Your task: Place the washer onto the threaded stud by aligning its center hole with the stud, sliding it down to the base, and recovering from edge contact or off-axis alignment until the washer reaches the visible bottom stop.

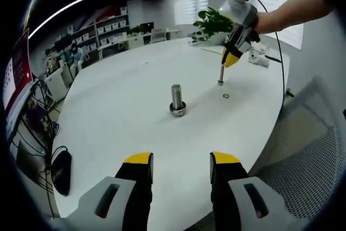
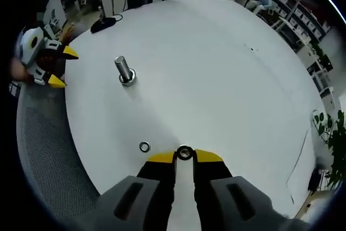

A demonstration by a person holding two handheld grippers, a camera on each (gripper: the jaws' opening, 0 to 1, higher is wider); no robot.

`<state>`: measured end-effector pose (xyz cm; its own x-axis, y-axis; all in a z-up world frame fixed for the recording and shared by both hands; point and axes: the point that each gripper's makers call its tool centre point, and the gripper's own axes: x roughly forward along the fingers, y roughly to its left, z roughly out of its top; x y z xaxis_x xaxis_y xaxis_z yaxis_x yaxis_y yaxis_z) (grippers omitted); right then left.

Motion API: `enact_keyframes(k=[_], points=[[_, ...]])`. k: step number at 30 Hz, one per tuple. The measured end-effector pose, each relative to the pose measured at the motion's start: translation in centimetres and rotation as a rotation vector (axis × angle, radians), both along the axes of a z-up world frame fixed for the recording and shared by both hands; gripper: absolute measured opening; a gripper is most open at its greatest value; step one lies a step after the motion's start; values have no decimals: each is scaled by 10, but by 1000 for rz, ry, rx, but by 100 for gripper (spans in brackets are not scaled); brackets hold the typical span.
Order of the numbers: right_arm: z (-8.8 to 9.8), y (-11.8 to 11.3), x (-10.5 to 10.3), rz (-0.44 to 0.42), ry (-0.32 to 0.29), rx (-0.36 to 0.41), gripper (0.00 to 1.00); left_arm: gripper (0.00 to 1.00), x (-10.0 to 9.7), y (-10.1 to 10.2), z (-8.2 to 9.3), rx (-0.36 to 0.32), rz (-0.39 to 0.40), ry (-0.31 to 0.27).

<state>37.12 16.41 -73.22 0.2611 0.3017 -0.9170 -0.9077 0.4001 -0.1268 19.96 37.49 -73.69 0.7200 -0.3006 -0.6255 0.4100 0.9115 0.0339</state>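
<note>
The threaded stud (image 1: 177,99) stands upright on its round base near the middle of the white table (image 1: 119,106); it also appears in the right gripper view (image 2: 124,71). A small washer (image 1: 226,96) (image 2: 144,146) lies flat on the table. Just beyond it, my right gripper (image 1: 229,59) (image 2: 185,158) is shut on a short metal cylinder (image 1: 221,74) (image 2: 185,152), held upright with its lower end at the tabletop. My left gripper (image 1: 181,160) (image 2: 64,67) hangs open over the near table edge, with nothing between its jaws.
A grey mesh chair (image 1: 303,155) (image 2: 43,150) sits at the table edge. A black mouse-like object (image 1: 60,171) lies on the table's left side. A small white device (image 1: 259,58) and a potted plant (image 1: 213,22) are behind the right gripper.
</note>
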Motion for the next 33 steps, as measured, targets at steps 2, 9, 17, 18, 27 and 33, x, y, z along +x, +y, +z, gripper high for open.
enact_keyframes(k=[2, 9, 17, 18, 27, 33], points=[[-2, -1, 0, -3, 6, -7, 14, 40, 0, 1, -1, 2, 1, 2], [-6, -4, 2, -4, 15, -16, 14, 40, 0, 0, -2, 5, -1, 6], [-10, -3, 6, -1, 25, -19, 14, 40, -1, 0, -2, 4, 0, 10], [-12, -3, 6, 2, 26, -25, 14, 40, -1, 0, -2, 3, 0, 11], [-27, -1, 8, 11, 60, -45, 14, 40, -1, 0, -5, 7, -4, 23], [-38, -1, 8, 15, 84, -71, 14, 40, -2, 1, -5, 7, 1, 27]])
